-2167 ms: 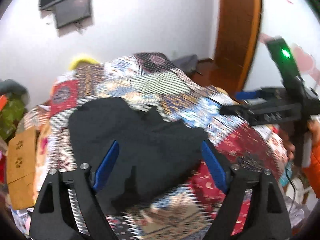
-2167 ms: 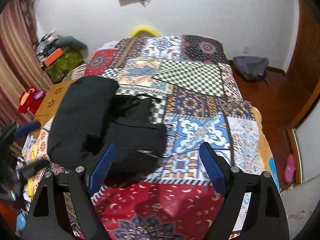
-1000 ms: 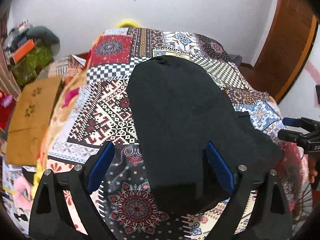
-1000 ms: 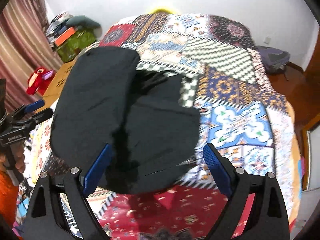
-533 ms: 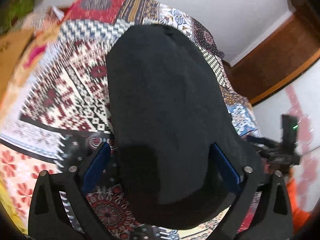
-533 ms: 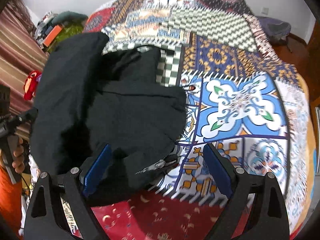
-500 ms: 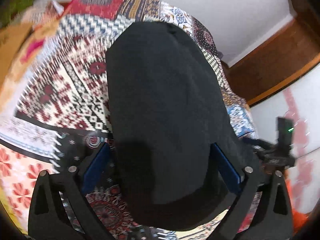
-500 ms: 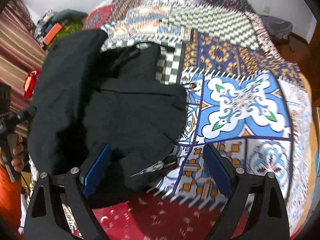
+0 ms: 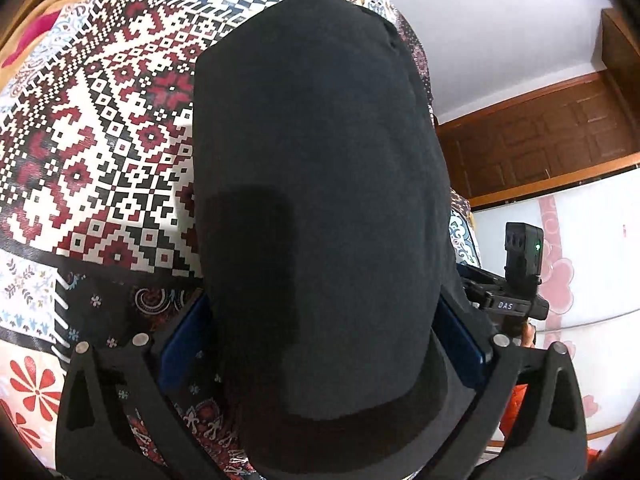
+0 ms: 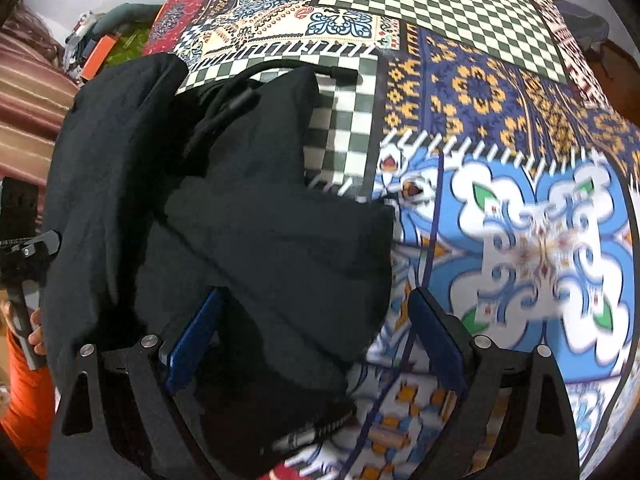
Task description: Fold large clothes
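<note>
Left wrist view. A patchwork bedspread (image 9: 100,140) in red, white and black geometric squares fills the left side. Across the centre lies a black garment (image 9: 316,168), a long smooth panel that runs from the far end of the bed down toward the camera. The left gripper (image 9: 320,344) points down over the near end of this panel with its jaws spread wide apart; the blue pads (image 9: 182,344) flank the cloth on either side and do not press on it. At the right edge the right gripper (image 9: 516,296) shows as a black body with a small green light, in front of a brown wooden door (image 9: 552,136) and a white wall.

Right wrist view. At the far left the handle of the left gripper (image 10: 28,264) is held in a hand (image 10: 36,332) above an orange sleeve (image 10: 24,392). The black garment (image 10: 224,216) occupies the left half, bunched in several overlapping folds, with a zip end (image 10: 308,432) lying at its near edge. The right gripper (image 10: 316,344) hangs over that near edge with its jaws spread apart: the left pad stands over the black cloth, the right pad over the bedspread (image 10: 540,240), here blue and white. Nothing is clamped between them.
</note>
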`<state>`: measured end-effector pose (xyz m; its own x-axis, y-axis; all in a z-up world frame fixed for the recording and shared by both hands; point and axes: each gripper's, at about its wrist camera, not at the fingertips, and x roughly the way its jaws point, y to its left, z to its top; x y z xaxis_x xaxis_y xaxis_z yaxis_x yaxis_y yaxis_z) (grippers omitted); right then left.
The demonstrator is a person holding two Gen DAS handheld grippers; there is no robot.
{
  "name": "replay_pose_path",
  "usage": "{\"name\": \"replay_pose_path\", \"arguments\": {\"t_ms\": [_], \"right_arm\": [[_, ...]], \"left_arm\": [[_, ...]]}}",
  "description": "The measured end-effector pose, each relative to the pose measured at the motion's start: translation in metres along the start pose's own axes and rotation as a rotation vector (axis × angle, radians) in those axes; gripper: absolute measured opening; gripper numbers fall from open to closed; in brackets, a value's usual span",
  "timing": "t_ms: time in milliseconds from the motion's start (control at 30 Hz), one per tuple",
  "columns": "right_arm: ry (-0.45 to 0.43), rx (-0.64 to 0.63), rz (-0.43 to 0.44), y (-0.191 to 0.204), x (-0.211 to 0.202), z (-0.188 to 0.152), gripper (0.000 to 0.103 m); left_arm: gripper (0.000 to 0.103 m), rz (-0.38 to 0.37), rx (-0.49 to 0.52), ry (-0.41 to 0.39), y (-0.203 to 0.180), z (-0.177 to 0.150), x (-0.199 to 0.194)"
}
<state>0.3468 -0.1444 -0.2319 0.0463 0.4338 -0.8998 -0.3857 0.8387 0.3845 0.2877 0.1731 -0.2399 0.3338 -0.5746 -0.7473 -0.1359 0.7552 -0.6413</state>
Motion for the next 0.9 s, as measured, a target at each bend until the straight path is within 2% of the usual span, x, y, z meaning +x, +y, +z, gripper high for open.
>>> {"name": "replay_pose_path", "arguments": {"t_ms": [100,167,333,400,433,500,533,567,600,733,800,900], "right_arm": [[0.041,0.04,0.073,-0.002,0.012,0.01,0.094],[0.035,0.073,0.099,-0.006,0.016,0.014,0.094],[0.046,0.041,0.094,0.005,0.023,0.017,0.094],[0.045,0.026,0.086,0.01,0.023,0.015,0.09],[0.04,0.027,0.101,0.012,0.022,0.013,0.086],[0.042,0.038,0.164,0.018,0.021,0.011,0.063],[0.048,0.046,0.193,0.019,0.021,0.01,0.058],[0.062,0.054,0.238,0.02,0.023,0.008,0.046],[0.072,0.057,0.257,0.021,0.023,0.006,0.039],[0.058,0.078,0.276,0.021,0.017,-0.006,0.027],[0.05,0.069,0.277,0.024,0.01,-0.009,0.019],[0.021,0.033,0.268,0.033,-0.008,-0.01,0.014]], "left_arm": [[0.103,0.005,-0.006,0.01,-0.002,0.006,0.007],[0.103,-0.001,-0.011,0.017,-0.003,0.009,0.012],[0.103,-0.014,-0.044,0.029,0.0,0.02,0.021],[0.103,-0.035,-0.075,0.044,0.003,0.02,0.026],[0.103,-0.049,-0.092,0.053,0.004,0.021,0.028],[0.103,-0.065,-0.107,0.055,0.005,0.021,0.03],[0.103,-0.065,-0.1,0.051,0.004,0.021,0.031],[0.103,-0.063,-0.087,0.044,0.001,0.02,0.031],[0.102,-0.056,-0.073,0.036,-0.003,0.019,0.03],[0.088,-0.029,-0.045,-0.012,-0.015,0.014,0.02],[0.084,-0.018,-0.029,-0.029,-0.022,0.012,0.013],[0.079,0.001,-0.014,-0.056,-0.034,0.008,0.002]]}}
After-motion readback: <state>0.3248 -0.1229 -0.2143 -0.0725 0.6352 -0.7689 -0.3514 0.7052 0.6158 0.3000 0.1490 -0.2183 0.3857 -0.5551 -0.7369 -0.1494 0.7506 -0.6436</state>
